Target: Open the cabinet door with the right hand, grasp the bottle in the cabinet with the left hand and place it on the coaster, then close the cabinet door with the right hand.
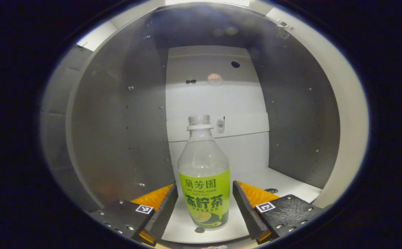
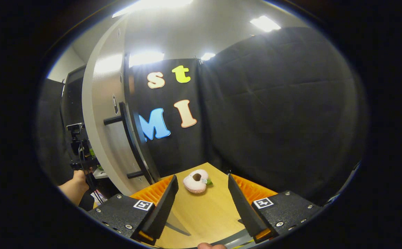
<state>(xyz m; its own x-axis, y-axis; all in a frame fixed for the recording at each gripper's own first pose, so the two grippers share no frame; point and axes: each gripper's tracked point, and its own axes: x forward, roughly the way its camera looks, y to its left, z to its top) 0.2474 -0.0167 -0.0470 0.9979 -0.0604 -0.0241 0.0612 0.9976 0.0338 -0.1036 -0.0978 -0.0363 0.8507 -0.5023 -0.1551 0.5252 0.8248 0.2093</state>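
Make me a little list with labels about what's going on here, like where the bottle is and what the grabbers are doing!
bottle: upright inside the cabinet, no cap on
left gripper: open, one finger on each side of the bottle, not squeezing it
right gripper: open, holding nothing, above the wooden table
cabinet door: swung open
pink plush thing: lying on the table

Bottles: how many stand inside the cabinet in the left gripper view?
1. The bottle stands upright on the cabinet floor, between the open left tool fingers.
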